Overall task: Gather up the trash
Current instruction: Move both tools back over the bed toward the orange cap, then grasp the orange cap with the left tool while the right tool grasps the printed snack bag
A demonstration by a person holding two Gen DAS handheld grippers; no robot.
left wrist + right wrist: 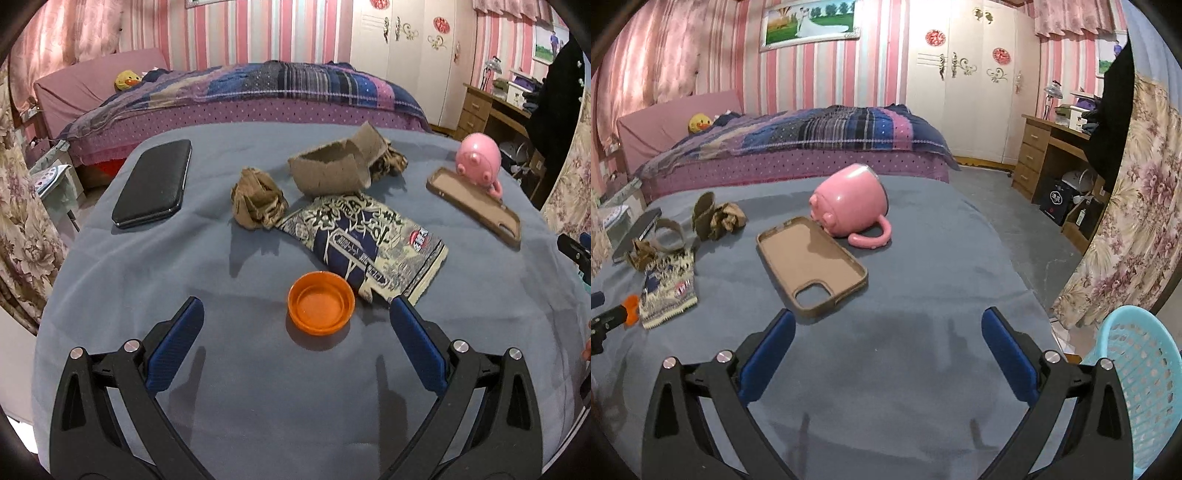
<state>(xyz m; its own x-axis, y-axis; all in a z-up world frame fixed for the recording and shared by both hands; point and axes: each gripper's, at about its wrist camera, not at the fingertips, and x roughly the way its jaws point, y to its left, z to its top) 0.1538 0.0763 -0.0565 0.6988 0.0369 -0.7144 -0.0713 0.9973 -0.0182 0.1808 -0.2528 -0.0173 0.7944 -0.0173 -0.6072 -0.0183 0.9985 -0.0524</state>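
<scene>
Orange cap (320, 307) between the gaping left hand-held gripper (296, 309), right hand-held gripper (888, 319) spread wide, empty

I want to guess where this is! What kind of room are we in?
It looks like a bedroom in a home. There is a bed with a plaid blanket, a tall white wardrobe and a wooden desk with drawers. The trash lies on a table with a blue cloth.
</scene>
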